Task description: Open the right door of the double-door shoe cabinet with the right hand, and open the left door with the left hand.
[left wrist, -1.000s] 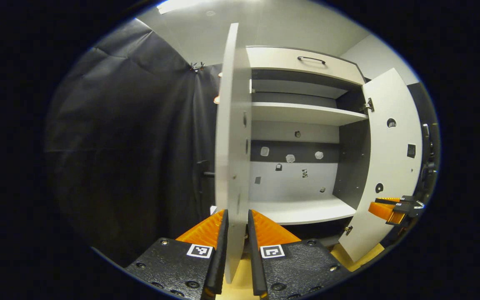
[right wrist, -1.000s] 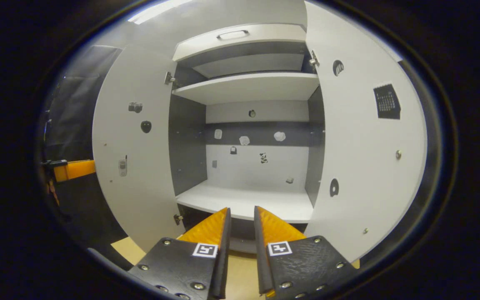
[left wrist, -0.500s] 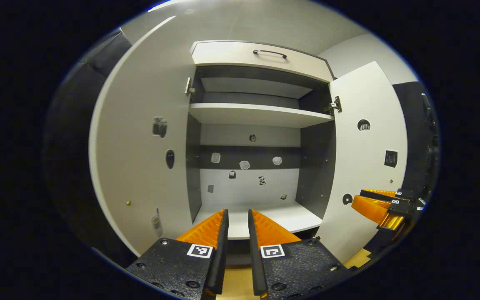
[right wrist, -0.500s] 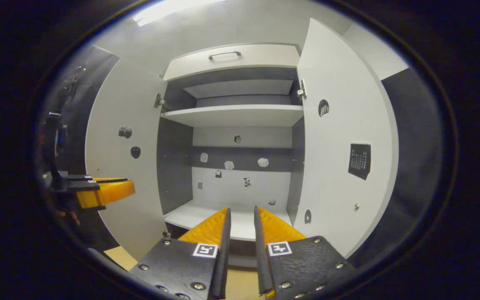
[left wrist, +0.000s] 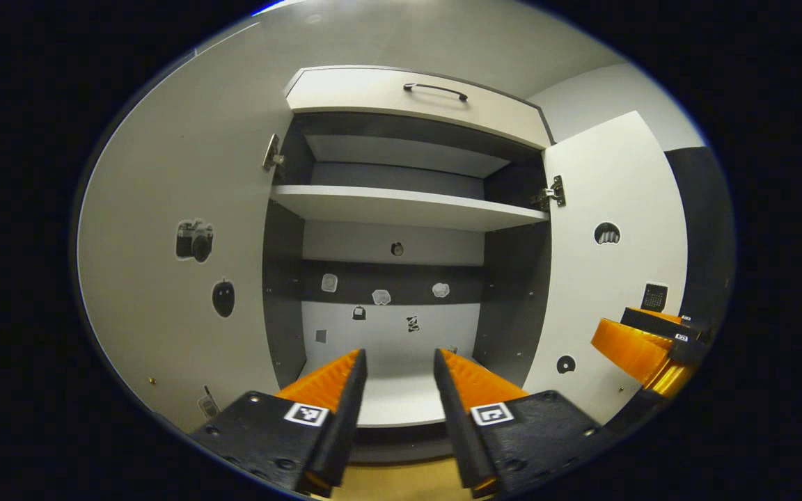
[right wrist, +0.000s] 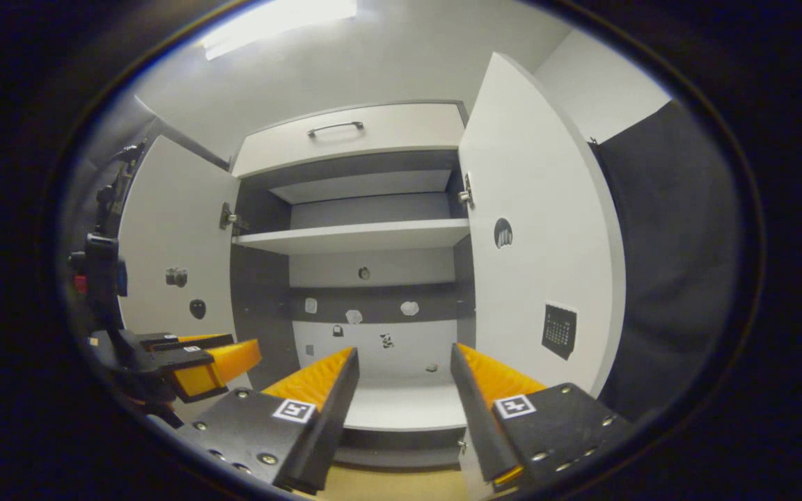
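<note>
Doors stand wide: we see the left door point(left wrist: 178, 229) at 9 o'clock, the right door point(right wrist: 540, 229) at 3 o'clock, the shoe cabinet point(left wrist: 408, 209) between. Our left hand-held gripper point(left wrist: 399, 390) and right hand-held gripper point(right wrist: 404, 386) gape, holding nothing.

In the right gripper view, the shoe cabinet point(right wrist: 366, 278) sits at the centre of the frame with both doors swung wide. The left door point(right wrist: 171, 243) stands at centre left, the right door point(right wrist: 540, 229) at centre right with a small dark calendar sticker point(right wrist: 558, 330) low on it. A shelf point(right wrist: 352, 236) crosses the interior, and a drawer point(right wrist: 352, 139) with a handle tops the cabinet. At the bottom, the right gripper point(right wrist: 401, 390) has its fingers spread apart, holding nothing. The left gripper point(right wrist: 199, 358) shows at lower left, in front of the left door.
</note>
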`<action>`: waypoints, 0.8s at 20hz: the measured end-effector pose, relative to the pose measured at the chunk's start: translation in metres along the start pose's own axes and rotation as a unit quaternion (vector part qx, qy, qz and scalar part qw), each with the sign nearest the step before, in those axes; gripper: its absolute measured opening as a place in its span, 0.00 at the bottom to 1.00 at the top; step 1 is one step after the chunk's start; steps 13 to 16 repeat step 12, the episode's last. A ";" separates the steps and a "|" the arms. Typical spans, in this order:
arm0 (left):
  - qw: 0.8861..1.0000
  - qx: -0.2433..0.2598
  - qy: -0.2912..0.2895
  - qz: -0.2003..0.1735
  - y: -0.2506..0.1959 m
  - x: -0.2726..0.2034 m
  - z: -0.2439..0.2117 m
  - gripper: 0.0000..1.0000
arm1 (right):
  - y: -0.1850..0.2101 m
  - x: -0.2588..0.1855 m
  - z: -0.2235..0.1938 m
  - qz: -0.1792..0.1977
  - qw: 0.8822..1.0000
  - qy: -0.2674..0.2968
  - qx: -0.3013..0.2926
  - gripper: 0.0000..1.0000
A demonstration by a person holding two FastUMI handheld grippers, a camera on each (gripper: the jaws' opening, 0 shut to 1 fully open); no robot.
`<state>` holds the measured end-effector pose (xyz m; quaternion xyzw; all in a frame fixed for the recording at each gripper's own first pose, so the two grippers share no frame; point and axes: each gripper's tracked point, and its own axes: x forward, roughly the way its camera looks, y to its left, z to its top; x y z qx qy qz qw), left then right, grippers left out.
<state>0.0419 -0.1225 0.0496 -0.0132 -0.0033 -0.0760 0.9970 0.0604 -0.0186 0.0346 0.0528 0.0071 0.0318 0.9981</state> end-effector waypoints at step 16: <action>0.999 0.006 -0.032 0.010 0.005 0.003 0.015 0.96 | 0.012 0.014 -0.005 -0.004 1.000 0.002 0.008 0.93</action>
